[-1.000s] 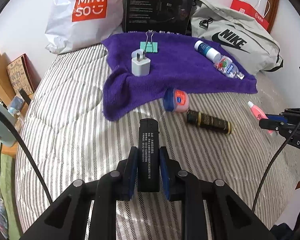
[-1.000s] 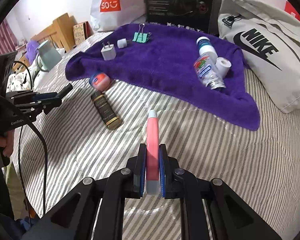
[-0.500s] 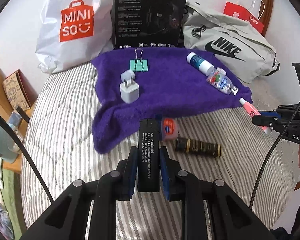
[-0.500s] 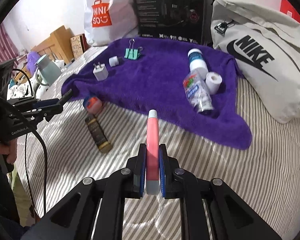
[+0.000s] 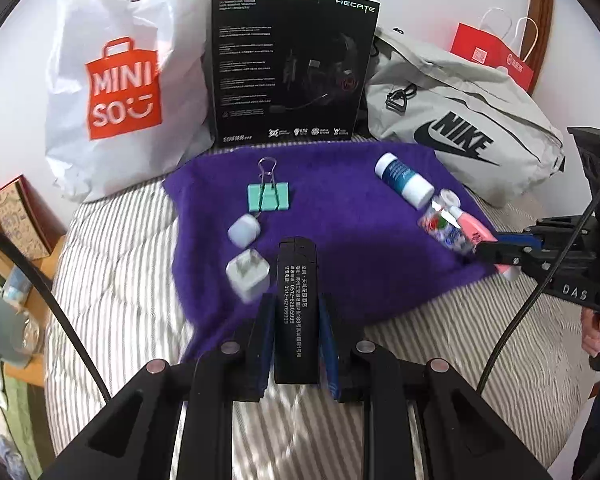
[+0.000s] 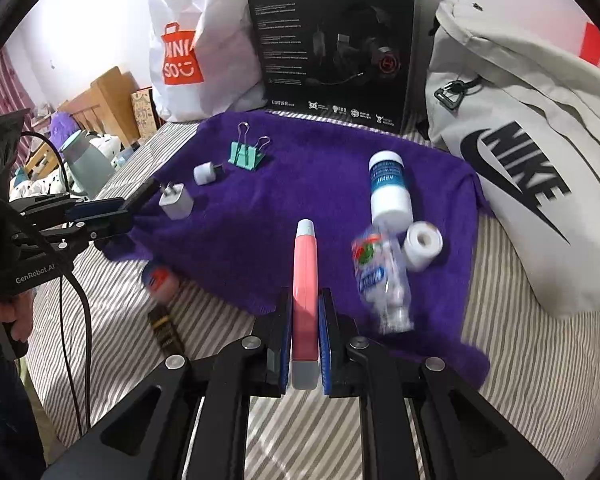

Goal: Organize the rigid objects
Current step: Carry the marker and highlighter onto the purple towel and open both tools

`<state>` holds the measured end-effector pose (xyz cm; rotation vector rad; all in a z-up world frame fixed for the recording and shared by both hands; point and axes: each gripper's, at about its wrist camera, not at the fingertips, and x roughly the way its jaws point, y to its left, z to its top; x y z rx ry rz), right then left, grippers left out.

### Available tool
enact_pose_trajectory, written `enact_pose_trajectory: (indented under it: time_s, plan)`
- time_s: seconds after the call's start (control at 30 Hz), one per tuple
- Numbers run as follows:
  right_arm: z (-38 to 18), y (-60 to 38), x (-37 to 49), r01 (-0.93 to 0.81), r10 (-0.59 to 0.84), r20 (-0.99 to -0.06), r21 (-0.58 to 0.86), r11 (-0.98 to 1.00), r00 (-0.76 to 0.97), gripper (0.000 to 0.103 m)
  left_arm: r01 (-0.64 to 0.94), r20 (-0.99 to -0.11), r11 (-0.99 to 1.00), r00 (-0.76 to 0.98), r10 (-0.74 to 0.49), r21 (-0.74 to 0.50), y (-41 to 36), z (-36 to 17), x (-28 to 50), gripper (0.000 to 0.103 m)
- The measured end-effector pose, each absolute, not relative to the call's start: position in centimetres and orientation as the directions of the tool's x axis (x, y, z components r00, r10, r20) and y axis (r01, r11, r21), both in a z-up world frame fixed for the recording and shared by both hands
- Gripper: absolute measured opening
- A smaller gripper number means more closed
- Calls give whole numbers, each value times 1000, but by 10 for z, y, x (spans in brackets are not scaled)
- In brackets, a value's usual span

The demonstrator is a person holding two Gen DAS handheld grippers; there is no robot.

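Over the bed, the left tongs (image 5: 294,320) clamp a black lighter (image 5: 296,300) printed 0512-62805999, and the right tongs (image 6: 305,332) clamp a pink tube (image 6: 306,280), both above the purple towel (image 6: 300,184). Either could roll onto the striped bedding on release, or knock the clear bottle (image 6: 380,276). Behind: MINISO, HECATE, NIKE.

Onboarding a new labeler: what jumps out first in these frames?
The purple towel on the striped bed, strewn with small items, with a black headset box standing behind it. Up close, each gripper is clamped on something: the left gripper on a black bar, the right gripper on a pink tube, both over the towel's near edge.
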<state>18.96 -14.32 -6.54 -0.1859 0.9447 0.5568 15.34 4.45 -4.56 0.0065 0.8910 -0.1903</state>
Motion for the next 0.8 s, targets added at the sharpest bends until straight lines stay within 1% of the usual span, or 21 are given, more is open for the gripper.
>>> enact_pose_trajectory:
  time_s: [0.33,0.43,0.7,0.8]
  plan:
    - [-85,-128,219,-545,348,-835,71,836,426,12,184,-801,979,570,-181,-90,40,-65,216,21]
    - [-92,-126,223,-550,334,-843,56,833,421,12,172,-811,982,563,-159,-73,40,-72,228,21]
    - [-107,-121,229,-562,309,-860,32,826,406,12,179,-832,980,528,-168,-85,38,-88,248,21]
    - [-111,-122,231,-564,309,-863,34,825,400,12,188,-838,980,522,-155,-64,32,-89,254,21]
